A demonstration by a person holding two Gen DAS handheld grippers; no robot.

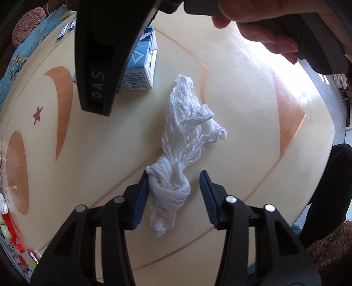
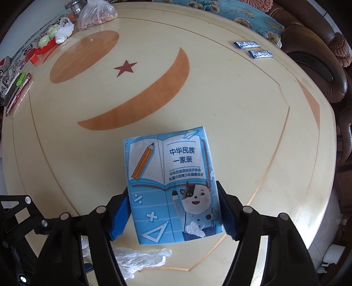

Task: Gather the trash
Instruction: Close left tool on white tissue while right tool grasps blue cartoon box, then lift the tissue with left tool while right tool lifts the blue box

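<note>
Left fingers (image 1: 173, 193): spread apart, straddling the near, twisted end of a crumpled white tissue (image 1: 187, 140). The left blue pad touches the knotted part; the right pad stands clear of it with bare tabletop between. Not clamped.

The tissue lies flat on the cream tabletop (image 1: 242, 99), running away from me along the finger axis, its loose end fanned out toward the far side. It lies across a thin gold inlay line.

Right fingers (image 2: 173, 213): set against both side edges of a blue milk carton (image 2: 169, 182), gripping it. Both blue pads meet the carton's lower half. The printed face points at the camera: open book, pencil, cartoon cow, Chinese text. A small white torn patch shows near the lower right corner of that face.

From the left wrist view, the same carton (image 1: 143, 66) sits beyond the tissue, up and to the left, partly hidden by the black body of the right gripper; my hand (image 1: 264, 28) wraps its handle at the top of the frame.

From the right wrist view, the tissue (image 2: 140, 259) appears just below the carton, near my fingers.

Other items on the tabletop: two small blue-and-white sachets (image 2: 253, 48) near the far right rim, well apart from the carton; a clear plastic bag (image 2: 96, 13) at the far left rim; a red star (image 2: 125, 68) inlaid in the tabletop.
</note>
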